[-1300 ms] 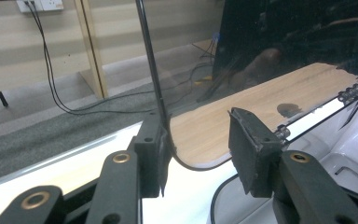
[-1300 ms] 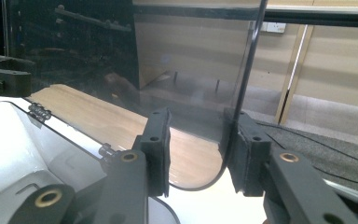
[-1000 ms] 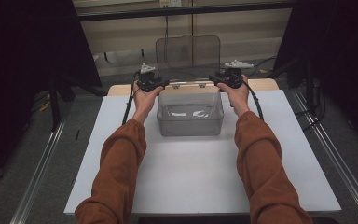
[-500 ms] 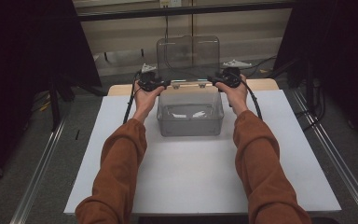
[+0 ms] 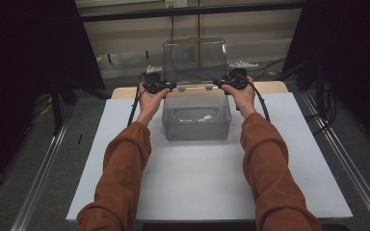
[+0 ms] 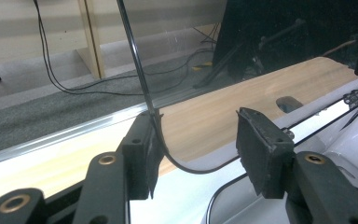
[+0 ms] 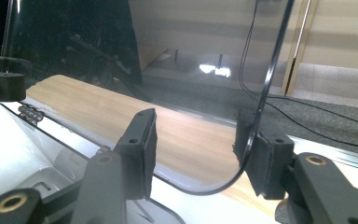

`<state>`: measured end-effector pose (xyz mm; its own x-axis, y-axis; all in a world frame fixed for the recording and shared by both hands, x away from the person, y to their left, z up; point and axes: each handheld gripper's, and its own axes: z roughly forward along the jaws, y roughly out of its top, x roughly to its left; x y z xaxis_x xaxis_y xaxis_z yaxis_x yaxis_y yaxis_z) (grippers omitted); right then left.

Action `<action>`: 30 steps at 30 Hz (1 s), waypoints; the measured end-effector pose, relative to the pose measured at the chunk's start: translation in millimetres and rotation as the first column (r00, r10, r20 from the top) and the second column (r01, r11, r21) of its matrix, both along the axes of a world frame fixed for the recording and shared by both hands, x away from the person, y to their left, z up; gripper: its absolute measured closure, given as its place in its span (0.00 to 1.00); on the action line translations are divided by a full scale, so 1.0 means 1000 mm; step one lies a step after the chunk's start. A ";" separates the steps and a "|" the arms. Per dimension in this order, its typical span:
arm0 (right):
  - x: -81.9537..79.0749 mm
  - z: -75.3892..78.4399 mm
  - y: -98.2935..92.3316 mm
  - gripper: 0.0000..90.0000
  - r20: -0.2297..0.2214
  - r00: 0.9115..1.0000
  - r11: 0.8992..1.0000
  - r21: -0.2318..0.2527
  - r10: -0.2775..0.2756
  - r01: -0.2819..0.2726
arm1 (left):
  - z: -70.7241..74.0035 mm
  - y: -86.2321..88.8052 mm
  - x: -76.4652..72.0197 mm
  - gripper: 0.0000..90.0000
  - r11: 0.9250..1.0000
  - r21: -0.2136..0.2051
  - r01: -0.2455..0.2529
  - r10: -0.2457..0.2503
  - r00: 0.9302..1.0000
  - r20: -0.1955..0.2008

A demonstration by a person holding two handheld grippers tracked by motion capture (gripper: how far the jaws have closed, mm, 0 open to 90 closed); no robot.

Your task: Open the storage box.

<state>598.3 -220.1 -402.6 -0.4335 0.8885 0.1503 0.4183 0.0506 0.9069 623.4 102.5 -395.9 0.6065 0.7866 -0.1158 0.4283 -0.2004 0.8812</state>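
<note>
A person in rust-coloured sleeves reaches across a white table (image 5: pixel 212 183) with a gripper in each hand, one at either side of a clear plastic box (image 5: pixel 196 122) that sits at the table's far middle. The box's clear lid (image 5: pixel 194 60) stands upright, hinged along the back rim.

The left gripper (image 5: pixel 166 86) sits at the lid's lower left corner and the right gripper (image 5: pixel 221 83) at its lower right corner, both level with the hinge line and pointing inward toward each other.

In the left gripper view, the lid's rounded corner edge (image 6: pixel 156 123) runs down between the jaws, lying against the left pad (image 6: pixel 145 154), while the right pad (image 6: pixel 256 144) stands well apart from it. In the right gripper view, the lid's edge (image 7: pixel 256 121) curves down against the right pad (image 7: pixel 261 154), with the left pad (image 7: pixel 142 140) well clear.

Both sets of jaws have just been opening and stand partly open, the lid between them but not clamped. Small pale items (image 5: pixel 203 117) lie on the box floor. A wooden board (image 6: pixel 242 102) shows beyond the lid.
</note>
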 end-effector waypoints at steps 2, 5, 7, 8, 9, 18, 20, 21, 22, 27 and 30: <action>0.001 -0.002 0.001 0.51 -0.002 1.000 1.000 0.007 -0.002 0.002 | -0.001 0.000 0.000 0.55 1.000 -0.005 -0.003 0.003 1.000 -0.005; 0.001 -0.003 0.001 0.50 -0.004 1.000 1.000 0.013 -0.003 0.003 | -0.001 0.000 0.001 0.55 1.000 -0.016 -0.003 0.003 1.000 -0.008; 0.002 -0.004 0.002 0.48 -0.010 1.000 1.000 0.025 -0.003 0.003 | -0.002 0.001 0.001 0.54 1.000 -0.019 -0.003 0.002 1.000 -0.012; 0.002 -0.005 0.002 0.47 -0.011 1.000 1.000 0.027 -0.003 0.003 | -0.002 0.001 0.001 0.54 1.000 -0.023 -0.007 0.006 1.000 -0.016; 0.002 -0.005 0.002 0.45 -0.011 1.000 1.000 0.025 0.001 -0.001 | -0.003 0.000 0.001 0.53 1.000 -0.027 -0.008 0.008 1.000 -0.016; 0.003 -0.009 0.004 0.41 -0.022 1.000 0.999 0.046 -0.004 0.005 | -0.005 0.002 0.003 0.52 0.999 -0.048 -0.015 0.014 0.999 -0.030; 0.004 -0.010 0.005 0.39 -0.027 1.000 0.999 0.054 -0.006 0.008 | -0.006 0.002 0.003 0.52 0.998 -0.054 -0.021 0.019 0.999 -0.034; 0.004 -0.010 0.005 0.39 -0.033 0.999 0.998 0.058 -0.006 0.008 | -0.006 0.002 0.003 0.51 0.998 -0.057 -0.026 0.025 0.999 -0.034; 0.004 -0.011 0.005 0.39 -0.037 0.999 0.998 0.065 -0.007 0.010 | -0.006 0.002 0.003 0.51 0.998 -0.051 -0.029 0.028 0.999 -0.031; 0.005 -0.015 0.005 0.38 -0.040 0.999 0.995 0.098 -0.016 0.020 | -0.008 0.004 0.004 0.49 0.997 -0.066 -0.040 0.037 0.998 -0.044; 0.006 -0.016 0.005 0.38 -0.049 0.999 0.994 0.109 -0.017 0.022 | -0.010 0.004 0.005 0.49 0.996 -0.074 -0.039 0.036 0.998 -0.042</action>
